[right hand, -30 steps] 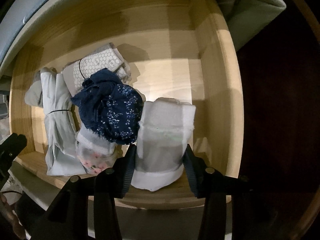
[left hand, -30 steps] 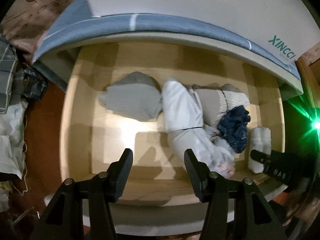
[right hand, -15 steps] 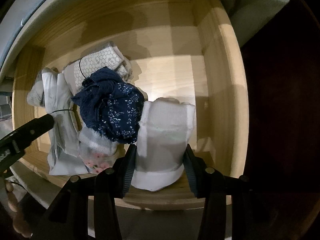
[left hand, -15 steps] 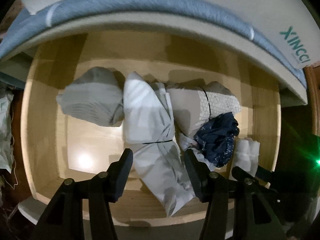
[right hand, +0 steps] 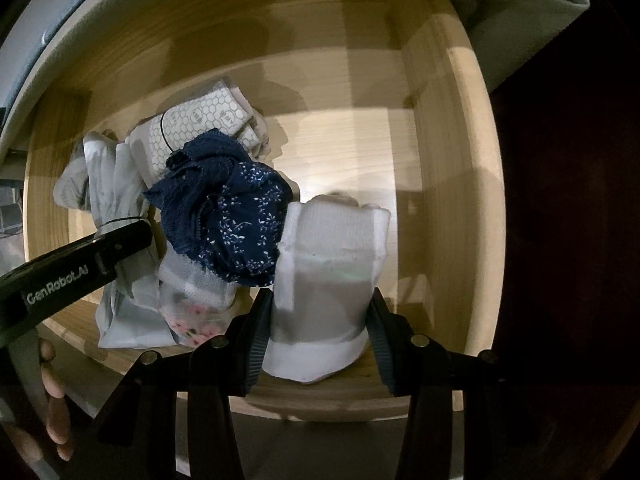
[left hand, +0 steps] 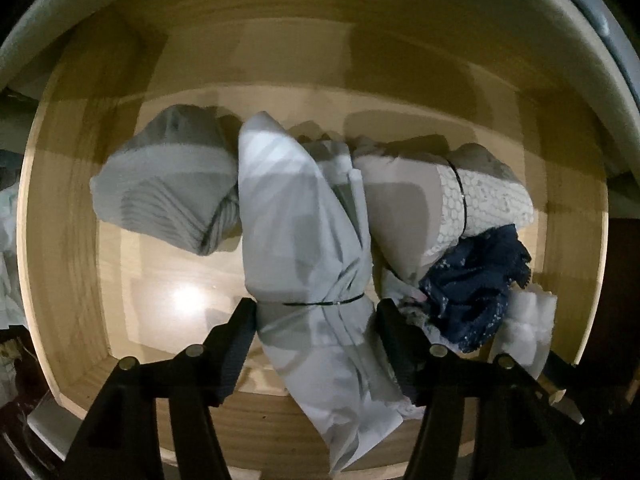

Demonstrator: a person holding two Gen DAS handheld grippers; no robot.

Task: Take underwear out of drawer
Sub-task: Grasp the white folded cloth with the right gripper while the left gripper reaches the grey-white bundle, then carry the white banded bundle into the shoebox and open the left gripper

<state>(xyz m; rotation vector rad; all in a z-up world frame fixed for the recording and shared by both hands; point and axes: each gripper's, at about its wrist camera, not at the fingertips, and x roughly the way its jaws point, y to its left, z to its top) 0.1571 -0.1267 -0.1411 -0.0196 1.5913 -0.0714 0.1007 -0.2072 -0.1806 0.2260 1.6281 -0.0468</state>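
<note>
An open wooden drawer [left hand: 68,240] holds several rolled clothes. My left gripper [left hand: 314,320] points down into it, jaws opening, and straddles a pale grey-blue bundle [left hand: 296,232] tied with a black band; the pads stand at its sides without squeezing it. One left finger [right hand: 120,242] also shows in the right wrist view. My right gripper [right hand: 320,312] is shut on a white folded piece of underwear [right hand: 332,256] near the drawer's front right. A navy floral pair [right hand: 228,216] lies crumpled just left of it.
A grey ribbed roll [left hand: 172,200] lies at the left, and a honeycomb-patterned bundle [left hand: 480,204] sits behind the navy pair. A pink-flowered piece [right hand: 192,316] lies by the front wall. A person's fingers [right hand: 52,400] show at the lower left. Bare drawer floor [left hand: 168,280] lies front left.
My left gripper has sunk into the drawer and shifted right, from bare floor to over the pale bundle, and its jaws have widened. The right gripper keeps its hold on the white piece.
</note>
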